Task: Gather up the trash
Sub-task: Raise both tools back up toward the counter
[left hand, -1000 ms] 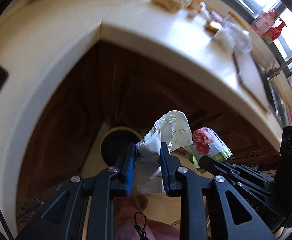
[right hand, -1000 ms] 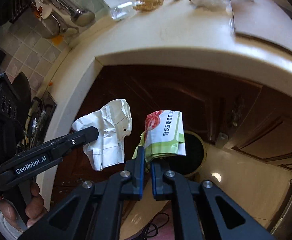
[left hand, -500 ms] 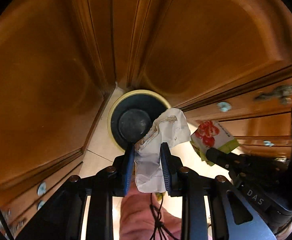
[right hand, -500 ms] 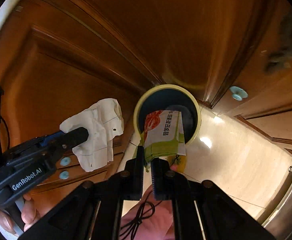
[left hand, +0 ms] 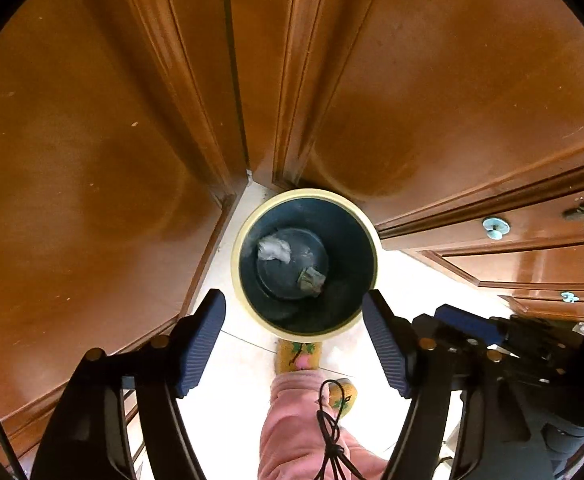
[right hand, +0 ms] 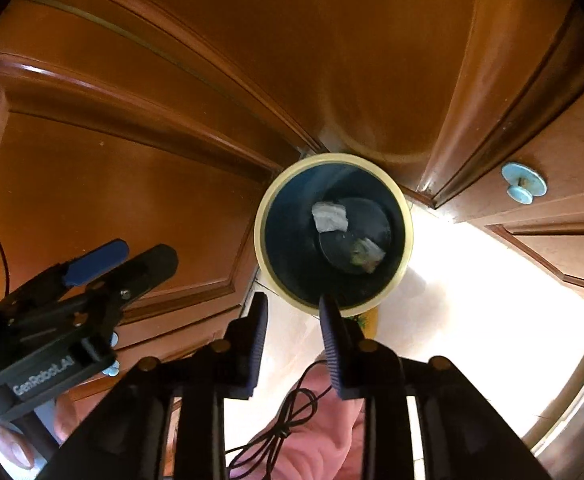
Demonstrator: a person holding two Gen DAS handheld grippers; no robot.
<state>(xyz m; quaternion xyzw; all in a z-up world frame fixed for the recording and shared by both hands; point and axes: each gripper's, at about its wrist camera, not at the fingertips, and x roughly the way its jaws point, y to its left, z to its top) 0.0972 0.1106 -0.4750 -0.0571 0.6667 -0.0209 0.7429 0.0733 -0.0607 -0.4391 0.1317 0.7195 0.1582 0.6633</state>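
While my left gripper [left hand: 294, 344] hung above the bin [left hand: 375, 276], its fingers were spreading apart with nothing between them. My right gripper [right hand: 294, 344] also had its fingers parting, empty. The crumpled paper [left hand: 273, 249] and the wrapper [left hand: 312, 279] lay on the bin's bottom.

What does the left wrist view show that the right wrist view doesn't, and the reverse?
Left wrist only: a yellow flowered slipper just below the bin.

Right wrist only: the person's hand gripping the left gripper.

Both: the cream-rimmed bin with crumpled white paper and a wrapper at its bottom, wooden cabinet doors, both grippers' jaws opening, empty.
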